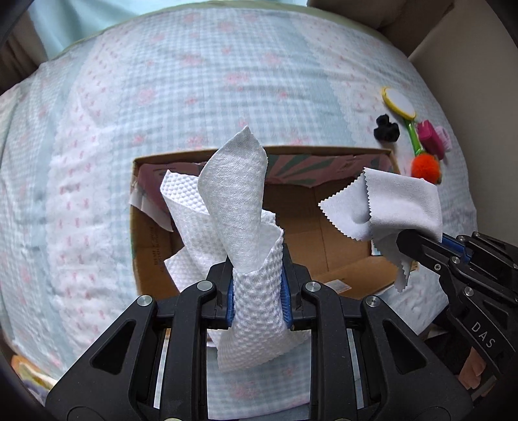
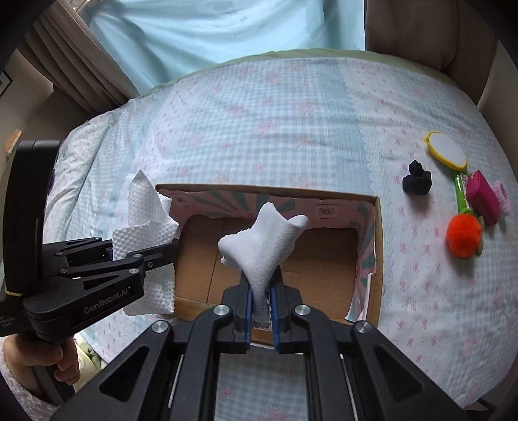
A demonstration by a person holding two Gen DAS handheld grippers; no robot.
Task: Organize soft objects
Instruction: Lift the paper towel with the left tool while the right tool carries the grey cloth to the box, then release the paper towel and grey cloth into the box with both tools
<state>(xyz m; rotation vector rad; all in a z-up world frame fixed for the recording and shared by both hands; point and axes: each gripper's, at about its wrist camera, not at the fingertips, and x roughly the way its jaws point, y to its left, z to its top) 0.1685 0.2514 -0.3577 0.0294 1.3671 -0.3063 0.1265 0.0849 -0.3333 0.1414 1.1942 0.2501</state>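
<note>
My left gripper [image 1: 257,285] is shut on white paper towels [image 1: 233,210], an embossed sheet and a smoother one, held above the near left part of an open cardboard box [image 1: 349,239]. It also shows in the right wrist view [image 2: 162,252] with the towels [image 2: 145,210]. My right gripper [image 2: 260,307] is shut on a pale grey cloth with zigzag edges [image 2: 265,239], held over the box [image 2: 323,259]. In the left wrist view the cloth [image 1: 388,207] hangs from the right gripper [image 1: 404,243] over the box's right side.
The box lies on a bed with a pale blue checked quilt [image 2: 259,129]. To its right lie a black scrunchie [image 2: 417,183], a yellow hand mirror [image 2: 448,150], an orange pompom [image 2: 463,238], and a magenta pouch [image 2: 484,197]. An armchair [image 2: 430,29] stands behind.
</note>
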